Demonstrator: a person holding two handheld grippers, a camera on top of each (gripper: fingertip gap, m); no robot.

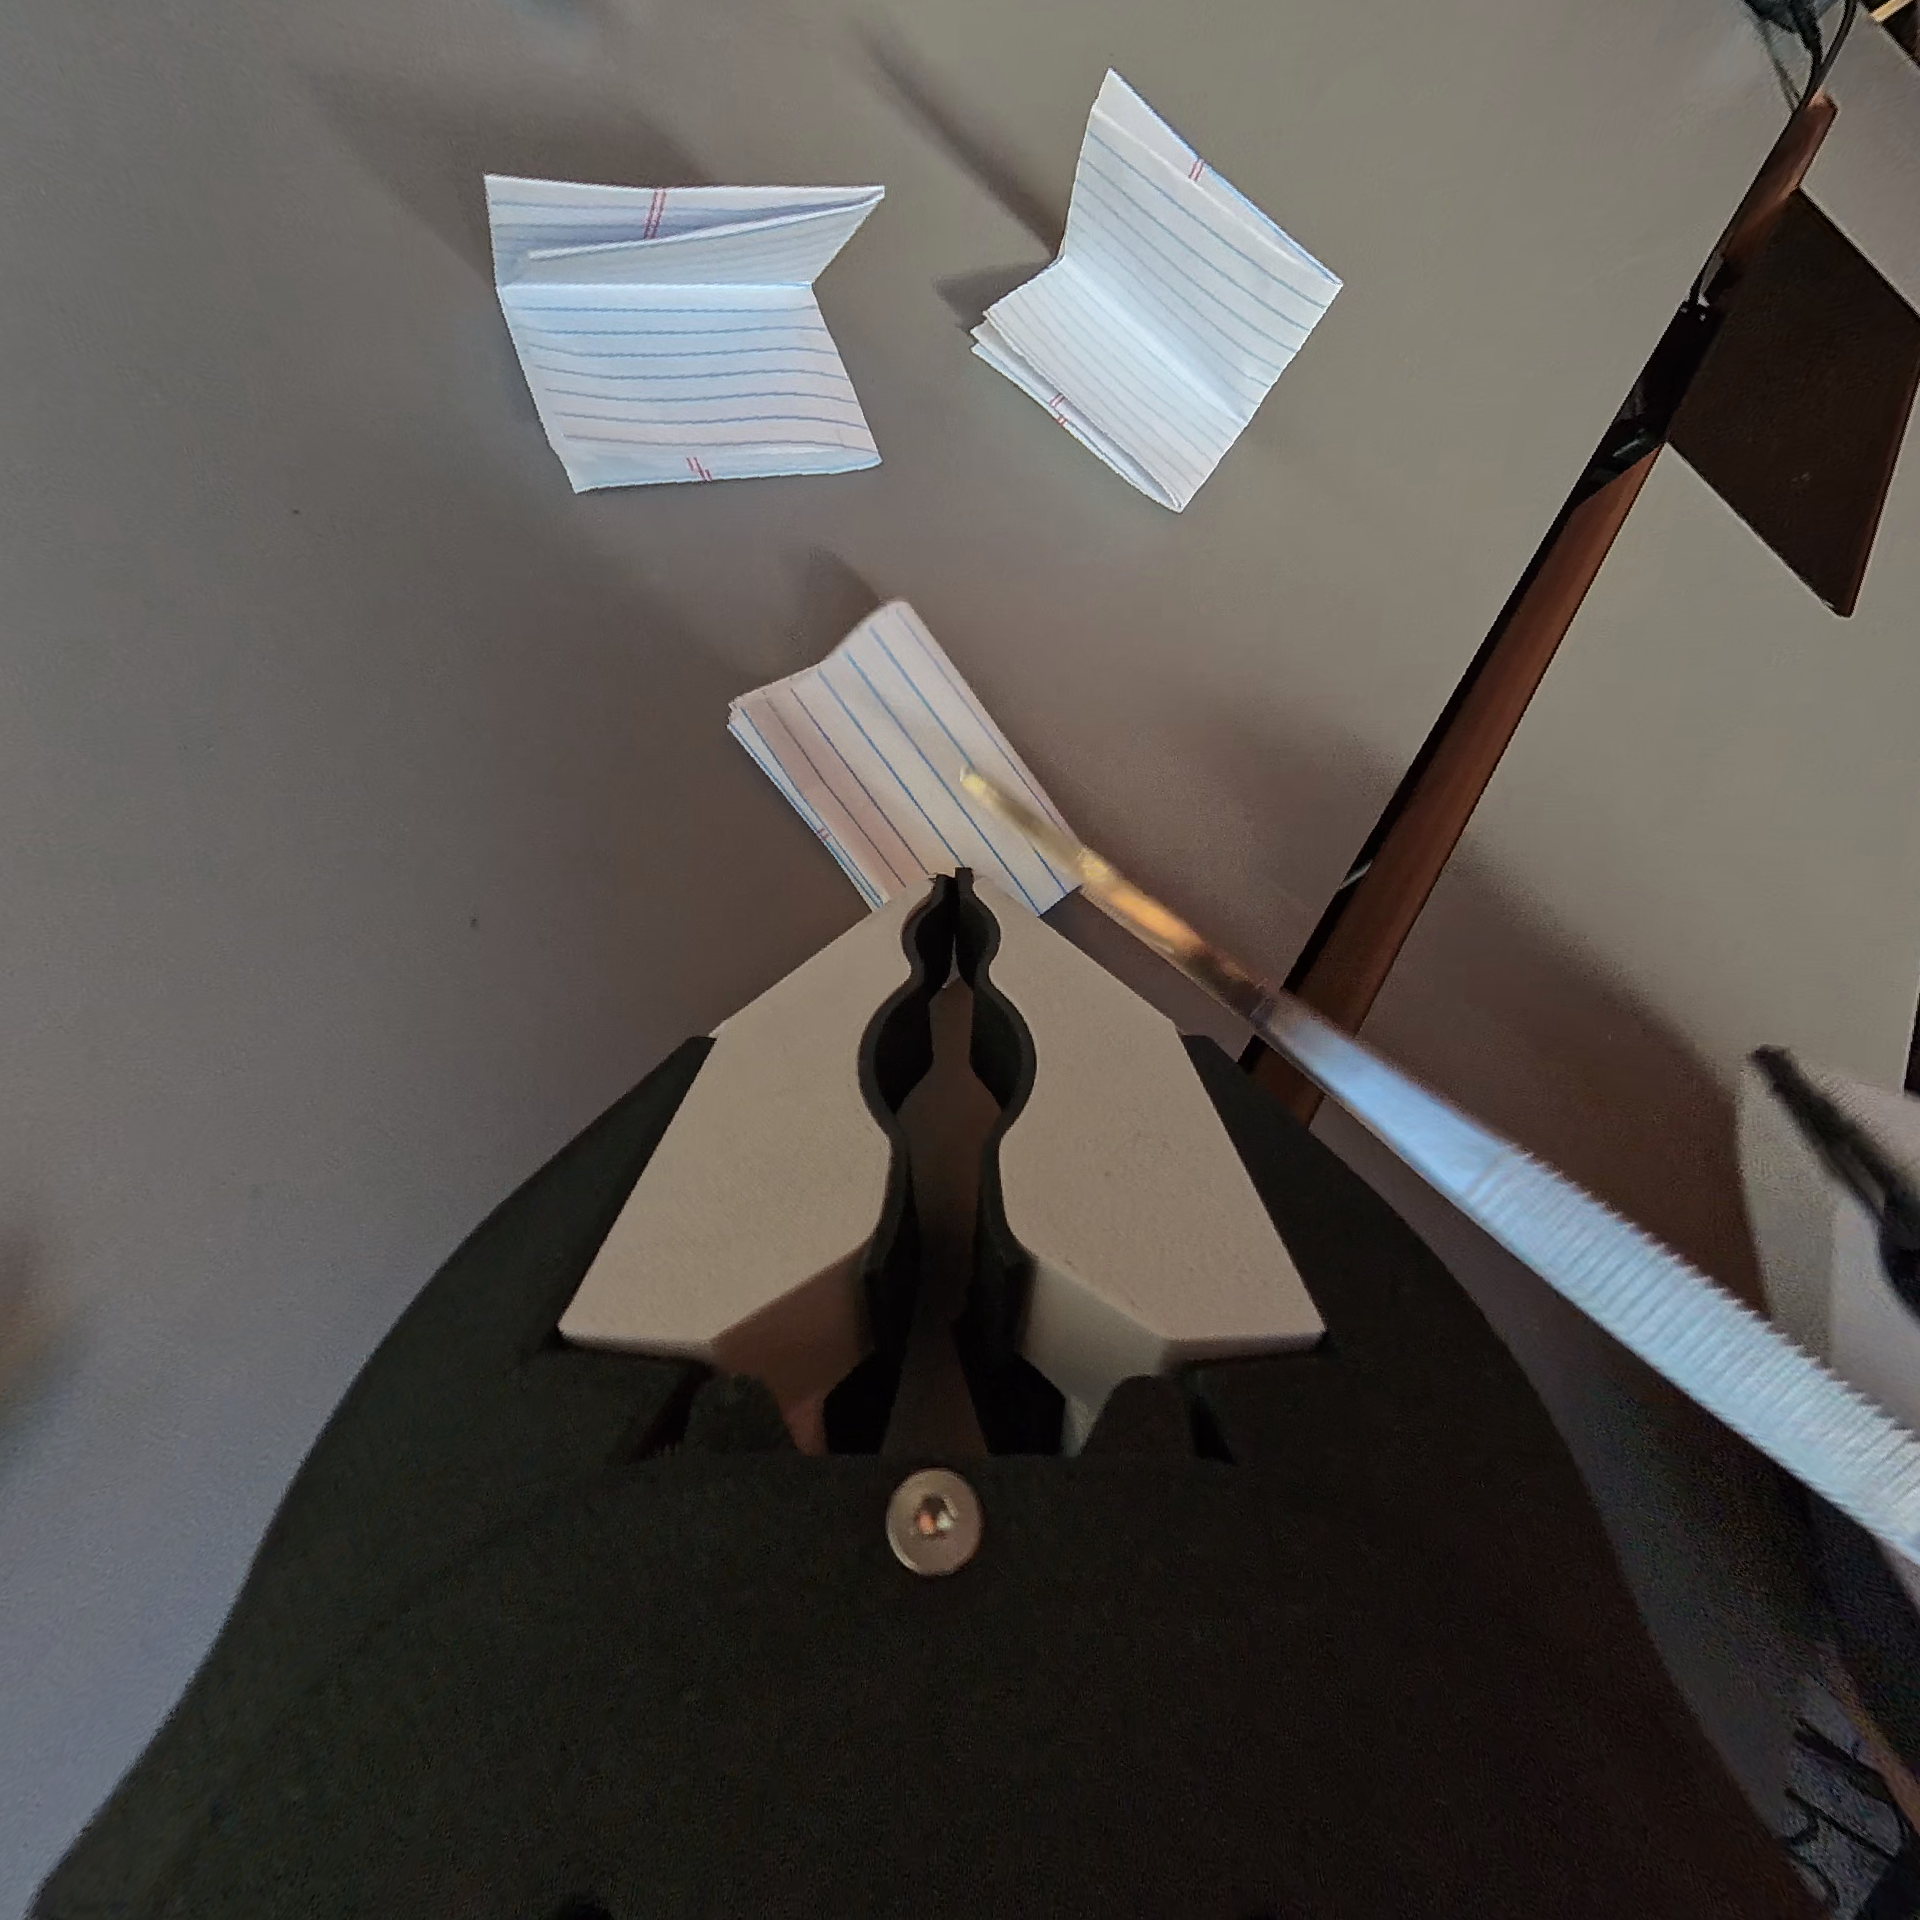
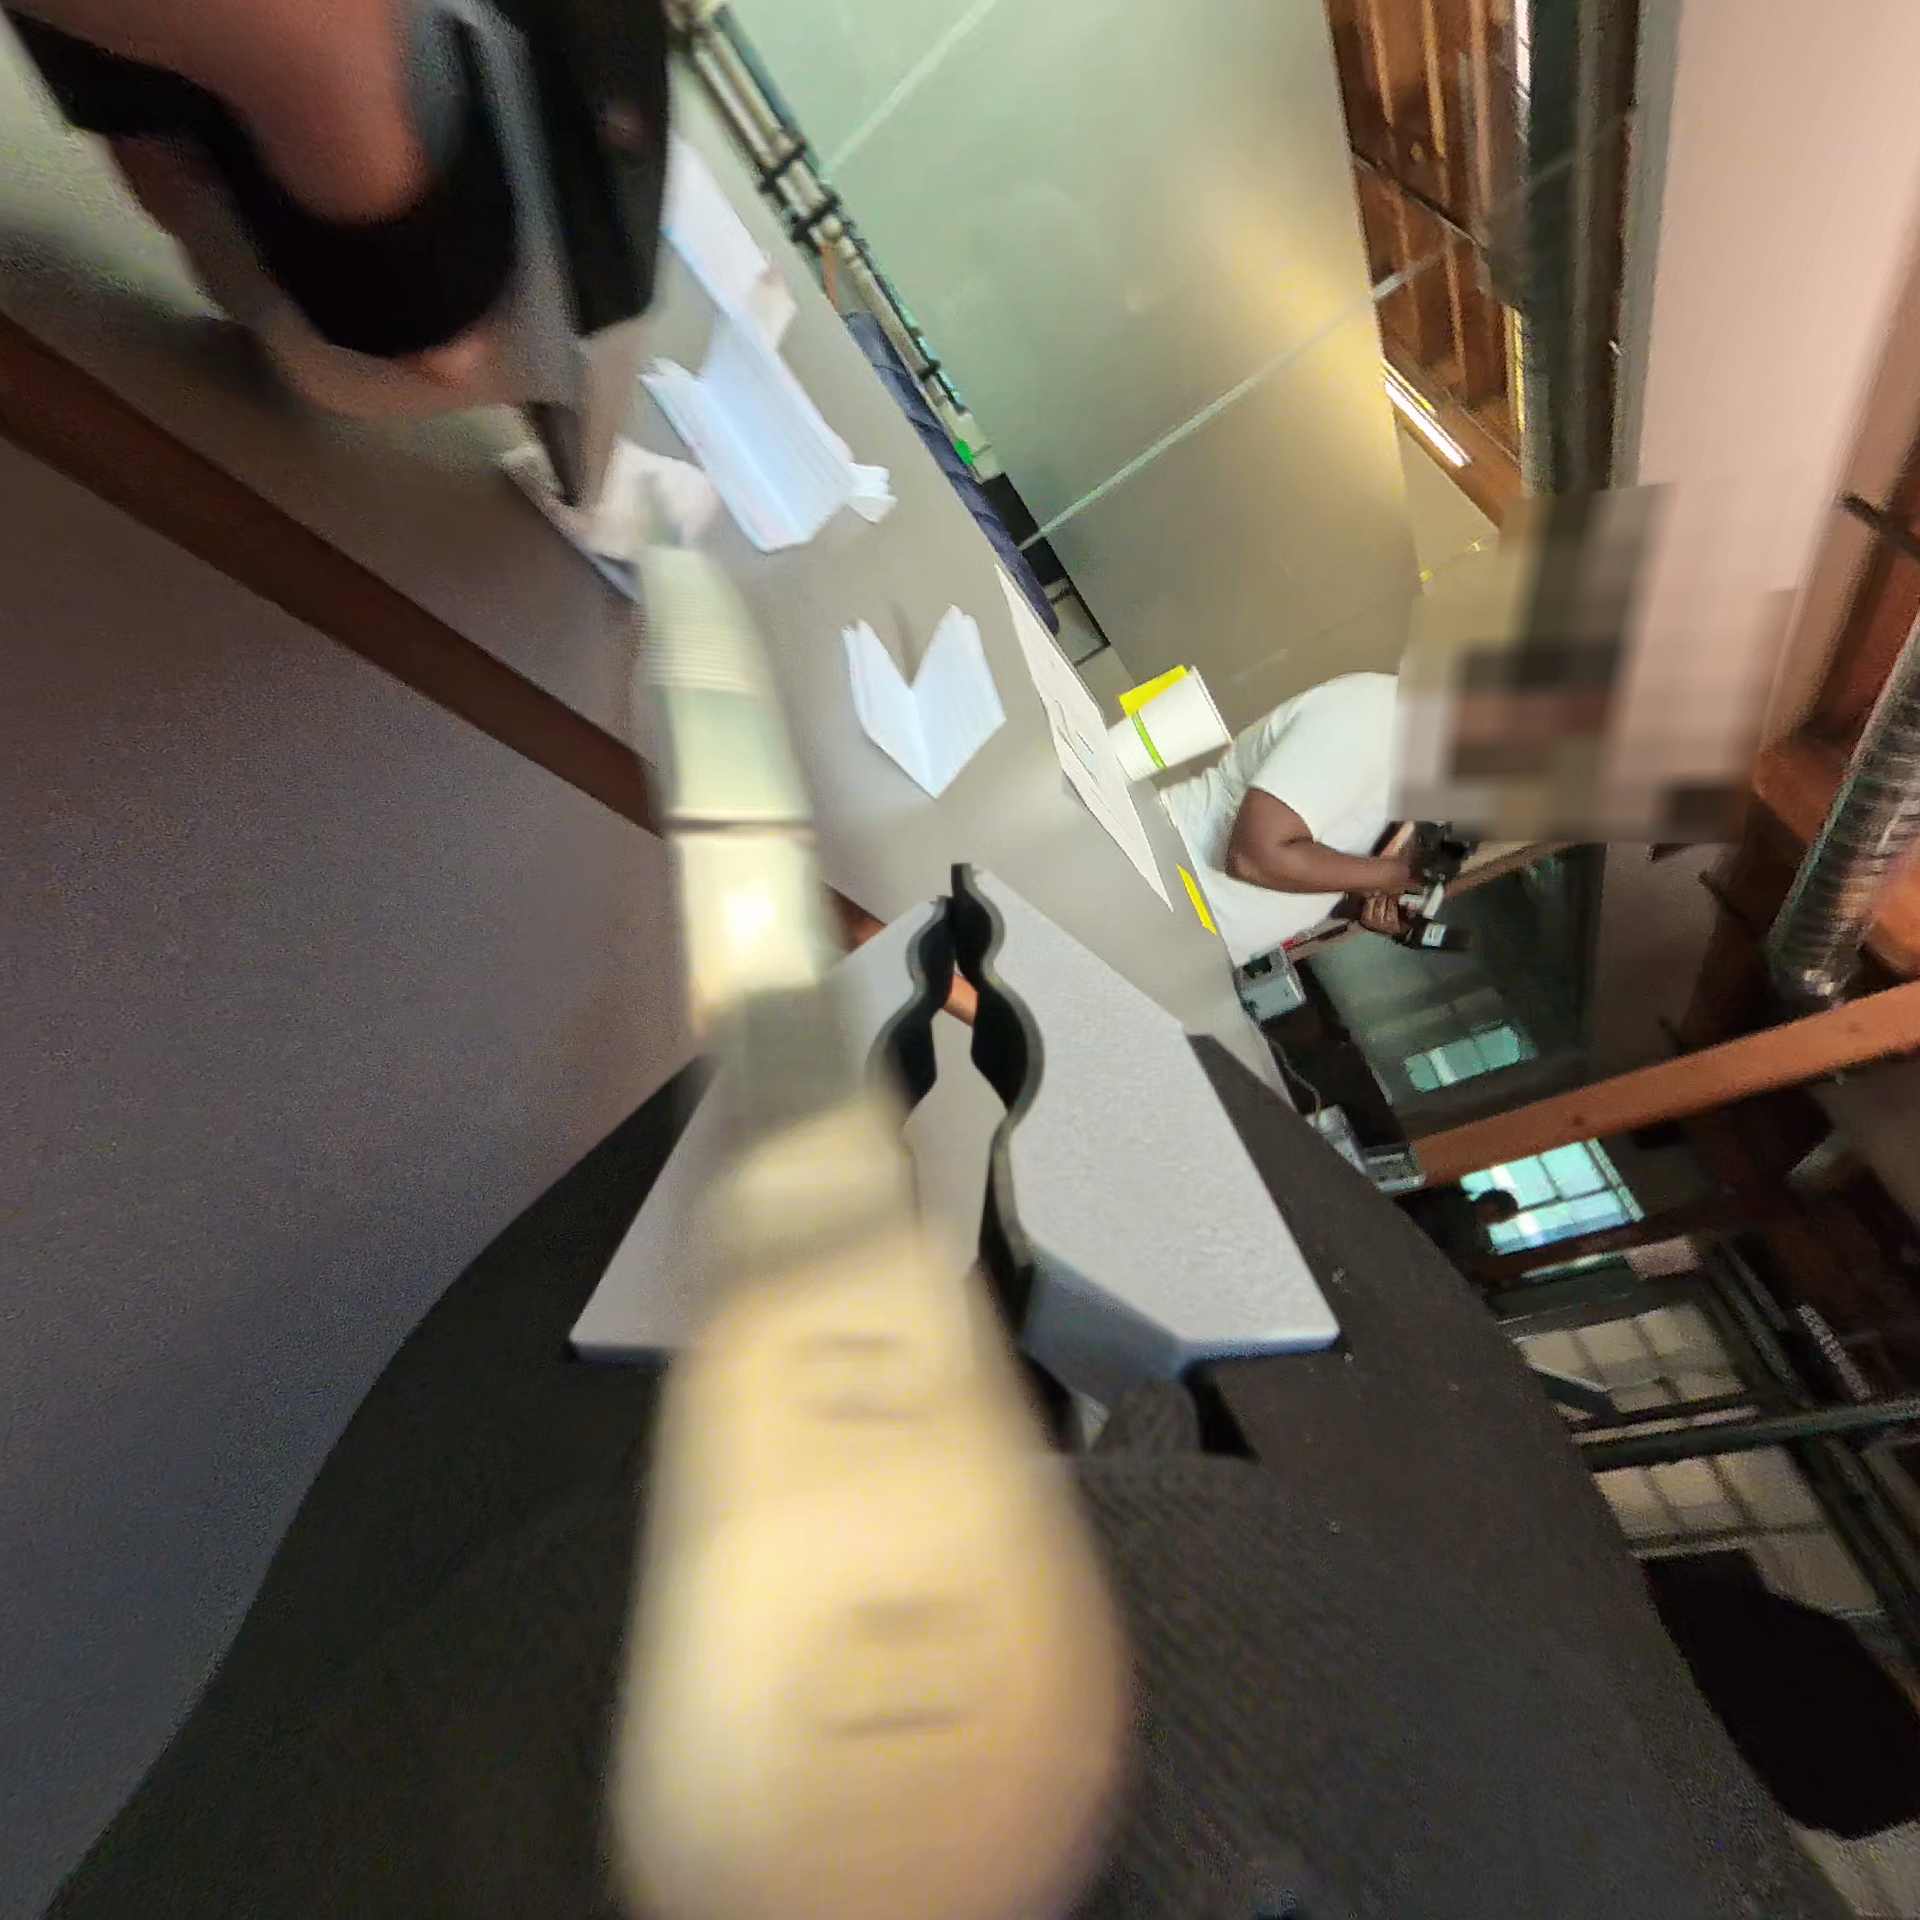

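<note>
Left wrist view has a small folded packet of lined paper [image 1: 894, 758] lying flat on the grey table [image 1: 260, 675], directly ahead of the left claw [image 1: 956, 883], whose jaws are pressed together with nothing between them. The claw's tips sit right at the packet's near edge; whether they touch it cannot be told. The packet's long axis runs away from the claw and leans slightly left. A long metal tool [image 1: 1351, 1091], ribbed along its handle and narrowing to a thin tip, reaches in from the lower right and its tip lies over the packet's right half. That makes the left claw the nearer of the two to the paper.

Farther off on the table lie two more folded lined sheets, one half-open to the left [image 1: 675, 343] and one propped open to the right [image 1: 1164, 301], well apart from the packet. A brown wooden strip [image 1: 1455, 748] runs diagonally at the right.

Right wrist view is blurred: the right claw [image 2: 961, 904] is closed, and the same tool [image 2: 727, 727] runs forward alongside its left finger, apparently held there, though the contact itself is smeared. A person in a white shirt [image 2: 1309, 769] stands beyond the table's far end.
</note>
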